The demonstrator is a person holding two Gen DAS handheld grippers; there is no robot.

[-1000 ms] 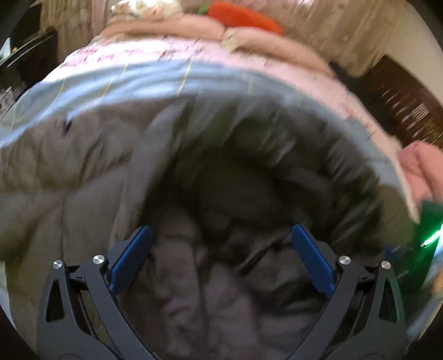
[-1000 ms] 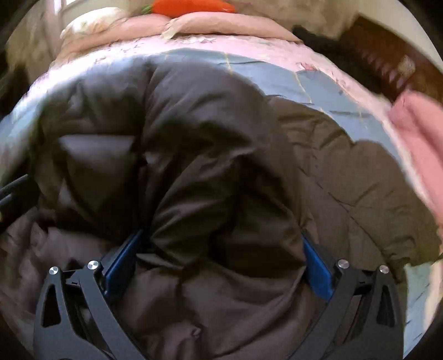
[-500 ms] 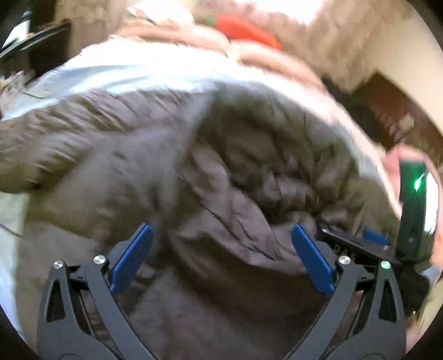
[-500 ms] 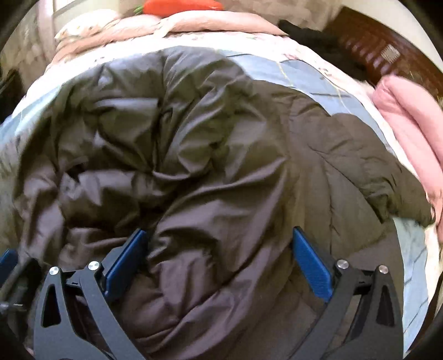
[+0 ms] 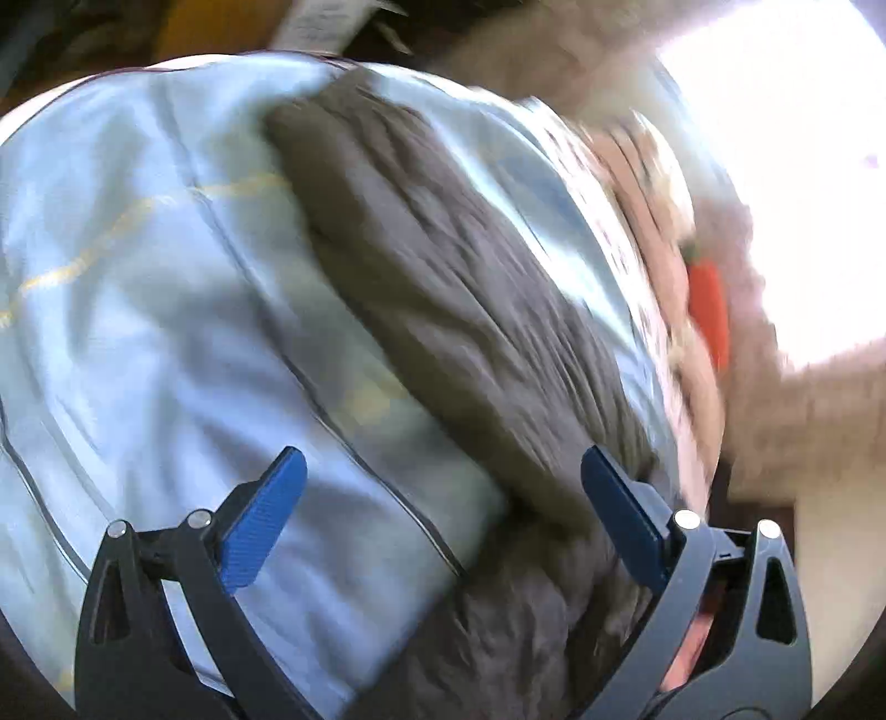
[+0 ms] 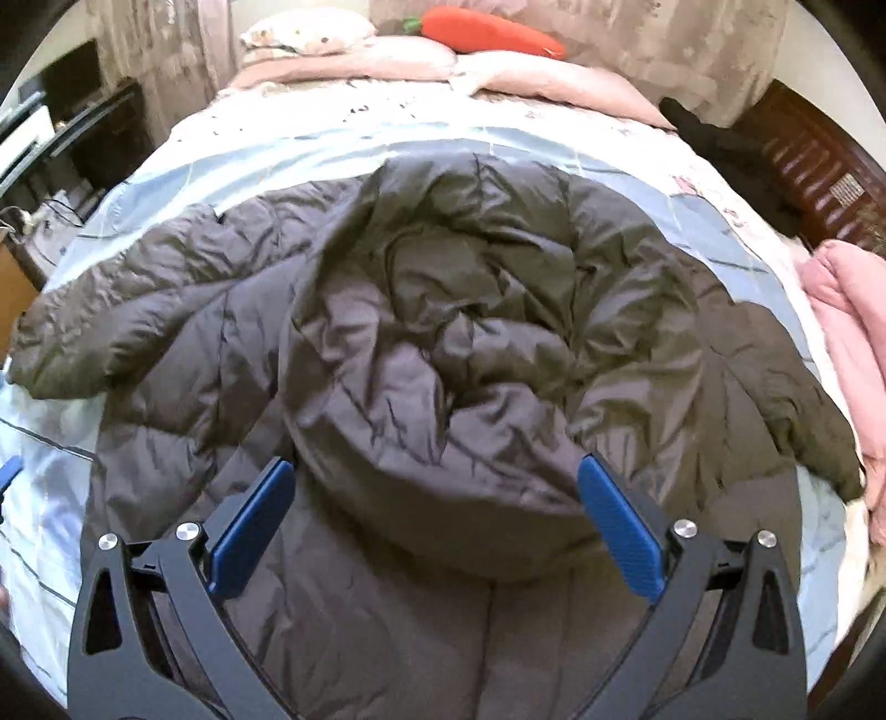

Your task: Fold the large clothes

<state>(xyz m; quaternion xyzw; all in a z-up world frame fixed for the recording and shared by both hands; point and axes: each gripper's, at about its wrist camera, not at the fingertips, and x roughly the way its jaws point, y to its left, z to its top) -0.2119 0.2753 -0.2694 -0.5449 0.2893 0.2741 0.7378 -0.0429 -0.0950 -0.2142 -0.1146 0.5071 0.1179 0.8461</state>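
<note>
A large brown puffer jacket (image 6: 432,354) lies spread on the bed, both sleeves out to the sides and its hood rumpled in the middle. My right gripper (image 6: 432,515) hovers open above the hood's lower edge, nothing between its blue pads. In the blurred left wrist view, one sleeve of the jacket (image 5: 443,310) runs diagonally across the pale blue bedspread (image 5: 155,310). My left gripper (image 5: 437,515) is open over the bedspread beside that sleeve, holding nothing.
The bed's pale blue quilt (image 6: 714,221) carries pink bedding (image 6: 559,77), a pillow (image 6: 304,33) and an orange carrot plush (image 6: 493,36) at its head. Folded pink cloth (image 6: 847,343) lies at the right edge. Dark furniture (image 6: 94,138) stands left, a wooden cabinet (image 6: 814,166) right.
My left gripper has swung off the jacket's body to the left sleeve and bedspread. My right gripper has drawn back and up, so the whole spread jacket shows.
</note>
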